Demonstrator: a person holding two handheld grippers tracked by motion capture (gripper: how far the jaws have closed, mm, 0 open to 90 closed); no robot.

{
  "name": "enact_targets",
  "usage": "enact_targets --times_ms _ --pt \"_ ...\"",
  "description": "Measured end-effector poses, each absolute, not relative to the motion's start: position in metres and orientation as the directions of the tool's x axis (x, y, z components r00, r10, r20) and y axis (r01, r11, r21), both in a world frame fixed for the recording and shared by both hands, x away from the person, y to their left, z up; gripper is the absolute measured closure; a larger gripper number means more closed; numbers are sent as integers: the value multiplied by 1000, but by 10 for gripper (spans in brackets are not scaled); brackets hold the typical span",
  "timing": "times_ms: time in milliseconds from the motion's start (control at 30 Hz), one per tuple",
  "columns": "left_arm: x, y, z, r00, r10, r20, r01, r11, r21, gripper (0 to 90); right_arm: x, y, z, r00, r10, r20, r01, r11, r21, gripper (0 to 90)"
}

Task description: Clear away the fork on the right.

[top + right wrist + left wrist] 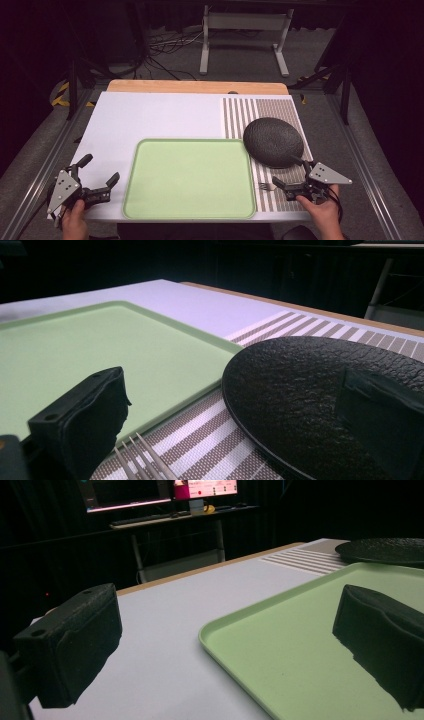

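An empty pale green tray [190, 177] lies at the front middle of the white table top [150, 117]. To its right is a striped placemat [240, 115] carrying a round black textured plate [273, 141]. A silver fork [265, 186] rests on the placemat in front of the plate. My left gripper [100, 172] stands open at the tray's left rim, and the tray [300, 645] shows beneath its jaws. My right gripper [289, 172] is open low over the placemat, with the fork tines [142, 460] by one jaw and the plate [310, 390] just ahead.
The table's wooden far edge [197, 86] runs behind the white top. A white metal stand [245, 35] and loose cables [165, 50] sit on the floor beyond. A desk with lit monitors [160, 495] stands in the dark background.
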State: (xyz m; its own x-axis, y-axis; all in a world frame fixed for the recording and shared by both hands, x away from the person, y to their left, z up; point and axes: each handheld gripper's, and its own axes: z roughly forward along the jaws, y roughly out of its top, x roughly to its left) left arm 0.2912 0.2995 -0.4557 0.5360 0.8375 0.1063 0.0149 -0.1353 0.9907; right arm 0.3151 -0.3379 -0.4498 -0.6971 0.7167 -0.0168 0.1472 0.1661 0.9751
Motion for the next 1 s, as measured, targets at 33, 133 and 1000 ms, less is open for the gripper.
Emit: enact_targets --times_ms 33,133,1000 --pt "291 299 -456 537 837 108 14 -137 990 1 315 -338 -450 -699 714 -19 145 168 975 6" --pt "291 299 -455 537 837 110 15 -140 990 1 315 -338 -450 -699 715 -19 145 168 975 7" --pt "290 297 -457 536 838 103 24 -137 990 1 328 -330 -428 -735 678 -28 144 196 970 18"
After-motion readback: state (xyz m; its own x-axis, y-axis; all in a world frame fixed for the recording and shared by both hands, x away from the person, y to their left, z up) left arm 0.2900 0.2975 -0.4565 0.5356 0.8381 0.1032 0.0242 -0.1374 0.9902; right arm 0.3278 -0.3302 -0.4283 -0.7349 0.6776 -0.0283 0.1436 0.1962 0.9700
